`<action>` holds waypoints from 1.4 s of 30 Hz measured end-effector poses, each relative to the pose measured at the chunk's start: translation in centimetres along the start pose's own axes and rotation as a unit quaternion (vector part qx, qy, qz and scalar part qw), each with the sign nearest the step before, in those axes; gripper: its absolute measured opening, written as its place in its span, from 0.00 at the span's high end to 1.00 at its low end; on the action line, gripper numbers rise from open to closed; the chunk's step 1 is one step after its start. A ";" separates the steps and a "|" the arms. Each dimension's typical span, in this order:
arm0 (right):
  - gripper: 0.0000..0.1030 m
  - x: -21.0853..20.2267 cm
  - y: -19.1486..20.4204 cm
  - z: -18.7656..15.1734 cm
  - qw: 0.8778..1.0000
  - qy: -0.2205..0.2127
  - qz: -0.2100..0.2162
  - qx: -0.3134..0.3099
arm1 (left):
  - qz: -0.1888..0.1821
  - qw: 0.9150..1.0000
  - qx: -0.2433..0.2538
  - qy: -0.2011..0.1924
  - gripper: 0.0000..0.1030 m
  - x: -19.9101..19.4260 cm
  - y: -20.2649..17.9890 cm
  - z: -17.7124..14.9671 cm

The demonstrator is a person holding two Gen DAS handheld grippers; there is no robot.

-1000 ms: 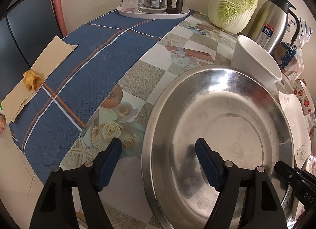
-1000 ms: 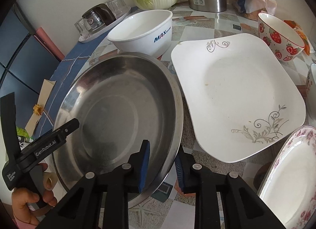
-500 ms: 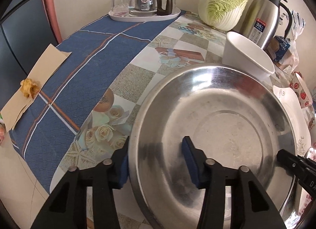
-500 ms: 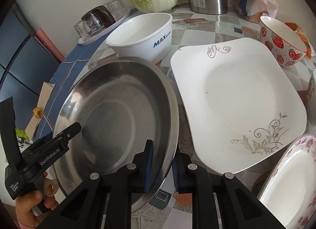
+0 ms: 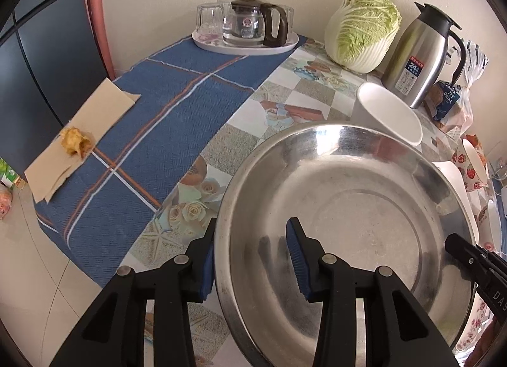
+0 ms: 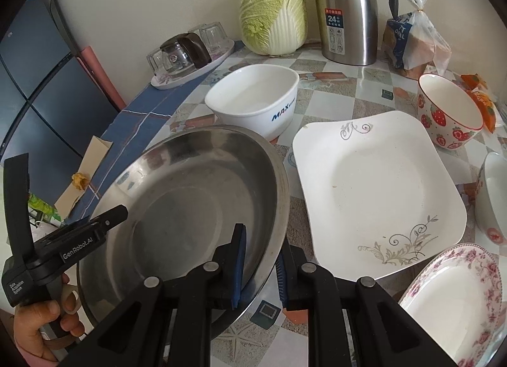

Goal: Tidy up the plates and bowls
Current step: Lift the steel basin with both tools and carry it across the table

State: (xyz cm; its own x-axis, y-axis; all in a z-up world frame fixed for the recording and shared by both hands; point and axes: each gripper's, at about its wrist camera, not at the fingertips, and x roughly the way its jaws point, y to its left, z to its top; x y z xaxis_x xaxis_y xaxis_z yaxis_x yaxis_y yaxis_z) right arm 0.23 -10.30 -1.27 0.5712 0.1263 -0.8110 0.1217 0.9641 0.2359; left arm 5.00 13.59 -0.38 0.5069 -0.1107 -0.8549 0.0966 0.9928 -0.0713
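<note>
Left hand-held gripper (image 5: 252, 259), right hand-held gripper (image 6: 260, 267), straddling steel basin (image 6: 190, 196) rim

Soft even daylight, sharp focus, glare on steel basin (image 5: 348, 208), fisheye-warped edges.

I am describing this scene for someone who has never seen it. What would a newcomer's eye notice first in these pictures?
First, the large steel basin at the front of the table, with the left gripper and the right gripper each straddling its rim on opposite sides. Next, the white square plate with grey scrolls lying just to its right. At the back, against the wall, the pale green cabbage stands beside a steel thermos jug.
</note>
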 end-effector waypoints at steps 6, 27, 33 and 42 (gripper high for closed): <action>0.82 -2.1 0.1 0.6 0.999 -0.028 0.009 -0.013 | 0.013 1.000 0.008 -0.018 0.58 -2.6 -1.5 1.1; 0.82 -11.1 -9.7 2.6 0.986 -0.143 -0.004 0.081 | -0.026 0.995 0.082 -0.056 0.58 -7.2 -14.9 5.7; 0.82 -12.7 -13.2 2.4 0.980 -0.165 -0.023 0.111 | -0.046 0.993 0.104 -0.042 0.58 -6.2 -19.1 6.1; 0.82 -12.8 -18.3 1.6 0.969 -0.167 -0.046 0.176 | -0.068 0.991 0.115 -0.016 0.58 -3.8 -23.7 6.0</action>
State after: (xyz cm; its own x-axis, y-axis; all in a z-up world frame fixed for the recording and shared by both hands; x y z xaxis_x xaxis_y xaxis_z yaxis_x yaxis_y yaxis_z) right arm -7.97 -29.96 5.64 0.7690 -0.0954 -0.6321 0.4201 0.8207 0.3873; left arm 5.93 -9.76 7.68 0.5027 -0.2484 -0.8280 0.3565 0.9322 -0.0633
